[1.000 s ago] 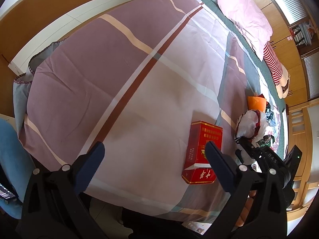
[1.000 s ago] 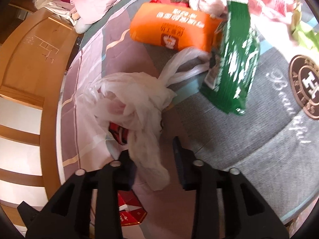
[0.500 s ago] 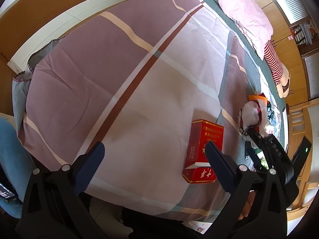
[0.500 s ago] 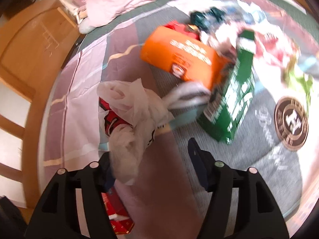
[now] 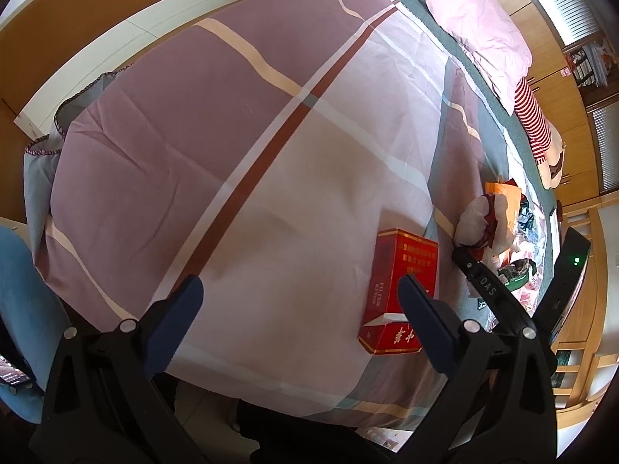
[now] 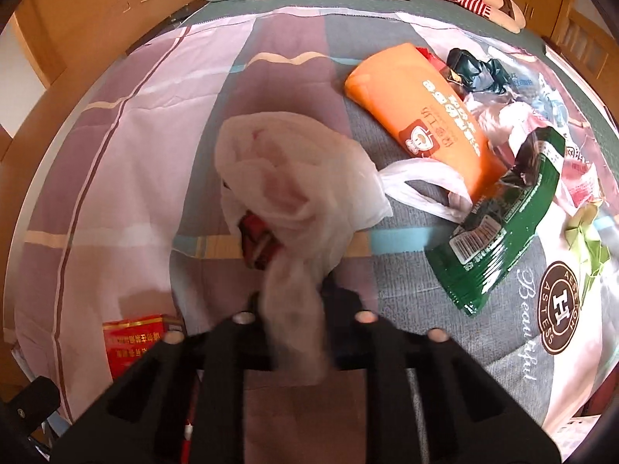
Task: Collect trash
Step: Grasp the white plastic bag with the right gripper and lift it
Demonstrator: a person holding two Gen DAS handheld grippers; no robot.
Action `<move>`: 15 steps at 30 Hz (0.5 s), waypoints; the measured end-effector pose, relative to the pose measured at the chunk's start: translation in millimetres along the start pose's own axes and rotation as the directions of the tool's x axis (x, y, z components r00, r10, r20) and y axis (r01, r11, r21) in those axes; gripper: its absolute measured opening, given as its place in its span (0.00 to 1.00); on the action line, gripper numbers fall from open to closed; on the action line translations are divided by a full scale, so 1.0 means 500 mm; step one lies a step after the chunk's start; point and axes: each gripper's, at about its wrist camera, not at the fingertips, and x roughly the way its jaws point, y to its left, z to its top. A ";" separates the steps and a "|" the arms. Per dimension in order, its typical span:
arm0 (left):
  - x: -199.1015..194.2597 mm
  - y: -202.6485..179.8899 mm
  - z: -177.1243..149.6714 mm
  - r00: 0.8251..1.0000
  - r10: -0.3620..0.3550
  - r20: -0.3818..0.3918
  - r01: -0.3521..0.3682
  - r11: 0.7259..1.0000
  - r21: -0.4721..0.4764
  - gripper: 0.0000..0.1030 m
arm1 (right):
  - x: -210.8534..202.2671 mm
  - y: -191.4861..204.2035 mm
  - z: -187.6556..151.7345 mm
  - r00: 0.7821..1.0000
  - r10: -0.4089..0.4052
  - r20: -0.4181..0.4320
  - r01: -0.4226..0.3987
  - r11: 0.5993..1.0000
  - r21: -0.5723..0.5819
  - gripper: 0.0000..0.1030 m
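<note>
Your right gripper (image 6: 294, 301) is clamped on the gathered neck of the white plastic bag (image 6: 298, 178), which lies beside the orange packet (image 6: 421, 116); treat it as light, limp and slippery, while your left gripper (image 5: 298, 301) stands apart, empty.

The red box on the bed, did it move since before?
No. The red box sits at the same spot beside the quilt's pale stripe.
</note>
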 end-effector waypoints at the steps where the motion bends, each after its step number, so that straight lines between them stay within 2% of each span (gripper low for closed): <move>1: 0.000 0.000 0.000 1.000 0.000 -0.001 0.000 1.000 -0.001 0.96 | -0.002 -0.006 0.000 1.000 0.004 0.001 -0.004 1.000 0.016 0.14; 7: 0.002 -0.002 -0.001 1.000 0.000 -0.004 0.000 1.000 0.004 0.96 | -0.029 -0.057 -0.001 0.999 0.012 0.031 -0.016 0.989 0.148 0.13; 10: 0.005 -0.005 -0.002 1.000 -0.003 -0.012 0.003 1.000 0.012 0.96 | -0.065 -0.081 -0.002 0.995 -0.008 0.102 -0.014 0.977 0.212 0.13; 12: 0.007 -0.006 -0.003 1.000 -0.009 -0.019 0.010 1.000 0.013 0.96 | -0.103 -0.088 -0.005 0.983 -0.048 0.176 0.007 0.974 0.227 0.13; 15: 0.015 -0.012 -0.005 0.999 -0.016 -0.034 0.017 1.000 0.012 0.96 | -0.158 -0.099 -0.023 0.963 -0.048 0.266 -0.027 0.963 0.270 0.13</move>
